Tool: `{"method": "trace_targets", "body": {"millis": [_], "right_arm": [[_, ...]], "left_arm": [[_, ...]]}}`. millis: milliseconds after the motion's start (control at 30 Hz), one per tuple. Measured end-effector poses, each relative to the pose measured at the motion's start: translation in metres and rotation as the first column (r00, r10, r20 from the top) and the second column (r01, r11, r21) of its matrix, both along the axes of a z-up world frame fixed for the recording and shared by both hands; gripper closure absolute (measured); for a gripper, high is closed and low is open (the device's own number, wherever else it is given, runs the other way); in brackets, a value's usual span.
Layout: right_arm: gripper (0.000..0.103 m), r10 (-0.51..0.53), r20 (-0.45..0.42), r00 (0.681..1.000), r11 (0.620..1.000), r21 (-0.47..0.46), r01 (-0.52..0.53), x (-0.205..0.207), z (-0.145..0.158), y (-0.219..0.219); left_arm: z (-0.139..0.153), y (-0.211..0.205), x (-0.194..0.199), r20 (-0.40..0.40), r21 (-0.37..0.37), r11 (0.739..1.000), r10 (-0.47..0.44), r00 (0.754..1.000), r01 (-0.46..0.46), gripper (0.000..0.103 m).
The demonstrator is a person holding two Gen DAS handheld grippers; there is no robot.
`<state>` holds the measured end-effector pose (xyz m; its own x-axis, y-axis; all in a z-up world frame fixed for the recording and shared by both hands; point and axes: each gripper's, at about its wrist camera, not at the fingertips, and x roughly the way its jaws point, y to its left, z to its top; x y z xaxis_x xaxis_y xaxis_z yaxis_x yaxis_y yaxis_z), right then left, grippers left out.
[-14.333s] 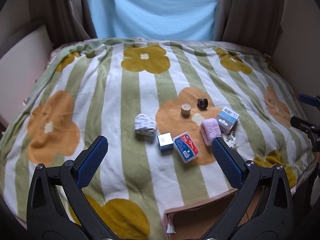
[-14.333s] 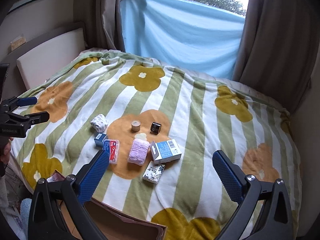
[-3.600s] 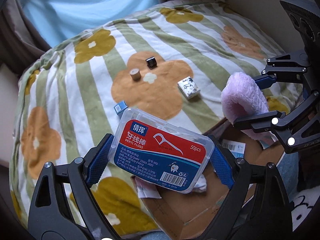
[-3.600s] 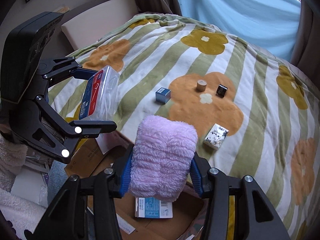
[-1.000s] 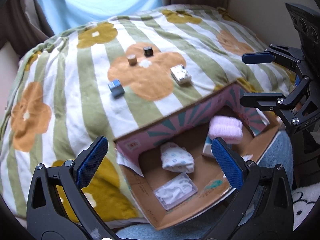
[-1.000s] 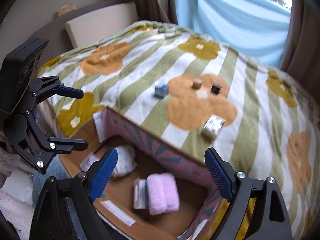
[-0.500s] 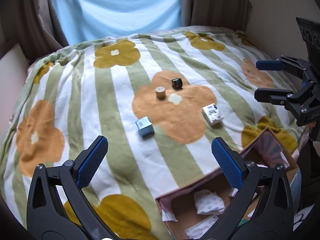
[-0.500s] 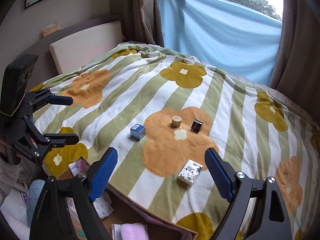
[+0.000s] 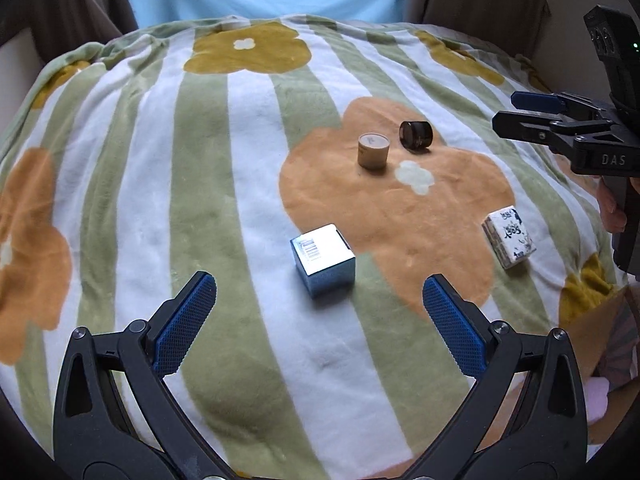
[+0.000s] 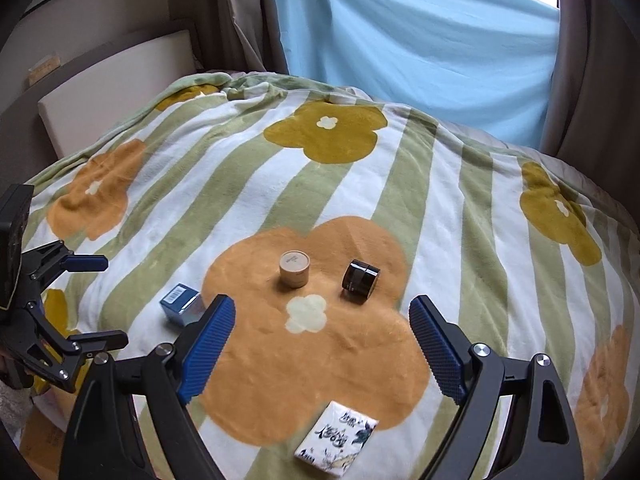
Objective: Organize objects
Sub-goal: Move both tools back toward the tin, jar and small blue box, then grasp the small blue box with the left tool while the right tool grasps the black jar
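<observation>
Hovering both grippers over a bed covered by a striped blanket (image 9: pixel 208 184) printed with large flowers, I have nothing in either one. The left gripper (image 9: pixel 320 320) has its jaws spread wide, and the small blue box (image 9: pixel 323 264) sits on the blanket just beyond and between them, lined up, I judge, for the next pick. The right gripper (image 10: pixel 320 344) is also spread wide and empty, aimed at the orange flower in the middle of the bed.

Four things wait on the blanket. A tan paper tube (image 10: pixel 294 268) stands upright near the flower's centre, with a black jar (image 10: pixel 360 280) tipped on its side just to its right. A white packet with ink-style print (image 10: pixel 338 442) lies at the near edge, below the right gripper. A cardboard box (image 9: pixel 596 328) shows at the near right corner, off the bed's edge, probably where these go.
</observation>
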<state>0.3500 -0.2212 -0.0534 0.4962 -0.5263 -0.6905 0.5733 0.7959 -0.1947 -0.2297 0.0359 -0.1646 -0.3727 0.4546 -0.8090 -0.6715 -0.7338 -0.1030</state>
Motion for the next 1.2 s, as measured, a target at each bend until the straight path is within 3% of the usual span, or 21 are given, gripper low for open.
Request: {"method": "trace_targets", "body": {"millis": [233, 433, 833, 967, 1033, 1200], "right_arm": [[0.018, -0.05, -0.039, 0.998, 0.998, 0.029, 0.052, 0.02, -0.039, -0.055], [0.03, -0.062, -0.063, 0.996, 0.996, 0.058, 0.066, 0.032, -0.06, -0.084], [0.052, -0.089, -0.076, 0.993, 0.99, 0.102, 0.097, 0.048, -0.08, -0.107], [0.065, -0.1, -0.082, 0.992, 0.989, 0.102, 0.109, 0.05, -0.082, -0.109], [0.065, -0.11, -0.081, 0.991, 0.988, 0.104, 0.118, 0.051, -0.082, -0.11], [0.065, -0.129, -0.079, 0.988, 0.985, 0.104, 0.137, 0.052, -0.082, -0.109]], "left_arm": [[-0.033, 0.022, -0.022, 0.047, 0.016, 1.0, 0.004, 0.999, -0.005, 0.006], [-0.05, 0.032, -0.031, 0.063, 0.017, 1.0, 0.009, 0.998, -0.01, 0.013], [-0.063, 0.032, -0.042, 0.074, 0.013, 0.999, 0.033, 0.997, -0.034, 0.039], [-0.062, 0.031, -0.044, 0.089, 0.03, 0.999, 0.028, 0.996, -0.031, 0.049], [-0.061, 0.031, -0.044, 0.101, 0.045, 0.999, 0.016, 0.995, -0.021, 0.058], [-0.06, 0.034, -0.043, 0.102, 0.041, 0.999, 0.017, 0.995, -0.021, 0.06]]}}
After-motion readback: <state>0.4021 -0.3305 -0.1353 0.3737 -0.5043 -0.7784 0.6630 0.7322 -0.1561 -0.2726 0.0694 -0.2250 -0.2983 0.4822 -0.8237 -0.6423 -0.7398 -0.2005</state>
